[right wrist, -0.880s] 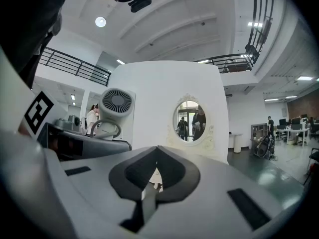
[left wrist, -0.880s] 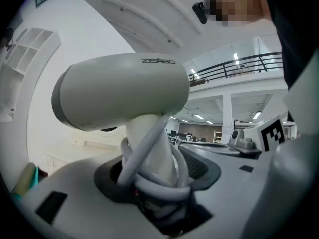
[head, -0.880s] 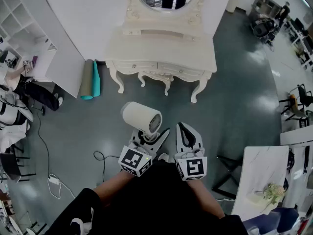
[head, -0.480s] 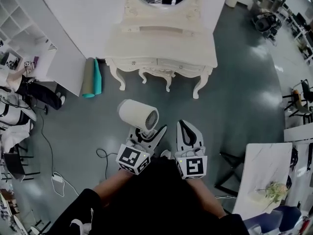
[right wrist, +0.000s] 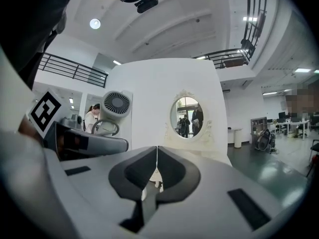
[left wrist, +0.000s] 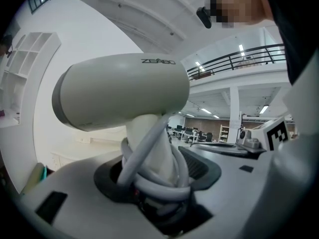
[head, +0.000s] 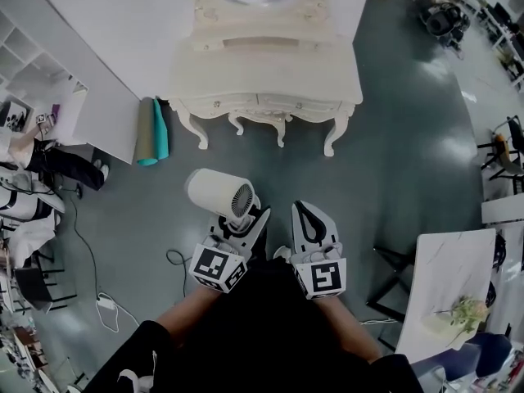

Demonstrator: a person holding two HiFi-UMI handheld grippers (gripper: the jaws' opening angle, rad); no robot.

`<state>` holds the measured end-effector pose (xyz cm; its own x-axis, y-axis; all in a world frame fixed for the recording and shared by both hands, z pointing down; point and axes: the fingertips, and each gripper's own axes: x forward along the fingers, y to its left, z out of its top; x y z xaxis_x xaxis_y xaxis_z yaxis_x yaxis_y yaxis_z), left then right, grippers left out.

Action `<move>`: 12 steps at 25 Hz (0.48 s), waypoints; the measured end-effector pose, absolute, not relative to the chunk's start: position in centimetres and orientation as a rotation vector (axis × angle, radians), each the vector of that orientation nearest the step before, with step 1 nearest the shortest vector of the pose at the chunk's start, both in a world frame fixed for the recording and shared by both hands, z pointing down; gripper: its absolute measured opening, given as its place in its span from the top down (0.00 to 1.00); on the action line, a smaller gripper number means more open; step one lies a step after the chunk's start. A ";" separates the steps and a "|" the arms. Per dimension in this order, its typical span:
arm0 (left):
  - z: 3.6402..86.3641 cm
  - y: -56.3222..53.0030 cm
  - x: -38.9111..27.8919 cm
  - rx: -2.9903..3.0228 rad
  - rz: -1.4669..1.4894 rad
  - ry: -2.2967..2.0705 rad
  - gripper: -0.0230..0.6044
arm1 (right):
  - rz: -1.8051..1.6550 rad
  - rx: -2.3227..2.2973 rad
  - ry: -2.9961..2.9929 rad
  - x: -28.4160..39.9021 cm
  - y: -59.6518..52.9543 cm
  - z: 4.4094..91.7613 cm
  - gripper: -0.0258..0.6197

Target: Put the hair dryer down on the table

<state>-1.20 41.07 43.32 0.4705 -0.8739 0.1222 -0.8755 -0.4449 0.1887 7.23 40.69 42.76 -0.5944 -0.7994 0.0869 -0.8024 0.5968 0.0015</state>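
A cream hair dryer (head: pixel 214 193) with its grey cord wound round the handle stands upright in my left gripper (head: pixel 239 228), whose jaws are shut on the wrapped handle (left wrist: pixel 149 156). Its barrel (left wrist: pixel 119 91) fills the left gripper view, and its rear grille (right wrist: pixel 115 103) shows at the left of the right gripper view. My right gripper (head: pixel 313 223) is beside it, shut and empty, its pads (right wrist: pixel 164 171) meeting tip to tip. The white dressing table (head: pixel 270 72) with an oval mirror (right wrist: pixel 188 116) stands ahead, some way off.
A rolled grey and teal mat (head: pixel 150 131) leans by the table's left legs. White shelving (head: pixel 33 80) and a cable (head: pixel 176 260) on the floor are at the left. A white marble-top table (head: pixel 446 289) with flowers stands at the right.
The dressing table has slid up and partly out of the head view. The hair dryer and both grippers have shifted slightly left and up, the grip unchanged.
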 end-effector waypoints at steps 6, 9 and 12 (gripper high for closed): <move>44.0 36.8 -1.4 2.497 -0.007 -1.465 0.55 | 0.088 1.412 -2.703 7.4 37.0 43.4 0.93; 44.3 34.2 -1.7 2.507 -0.019 -1.448 0.55 | 0.112 1.425 -2.674 7.4 34.6 44.1 0.93; 44.7 31.0 -2.3 2.510 -0.001 -1.442 0.55 | 0.136 1.433 -2.648 7.3 31.9 44.7 0.93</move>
<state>-2.25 30.99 44.67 0.5113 -0.8508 0.1212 -0.8506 -0.4810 0.2123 7.29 31.88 44.70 -0.5416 -0.8263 0.1545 -0.8378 0.5457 -0.0188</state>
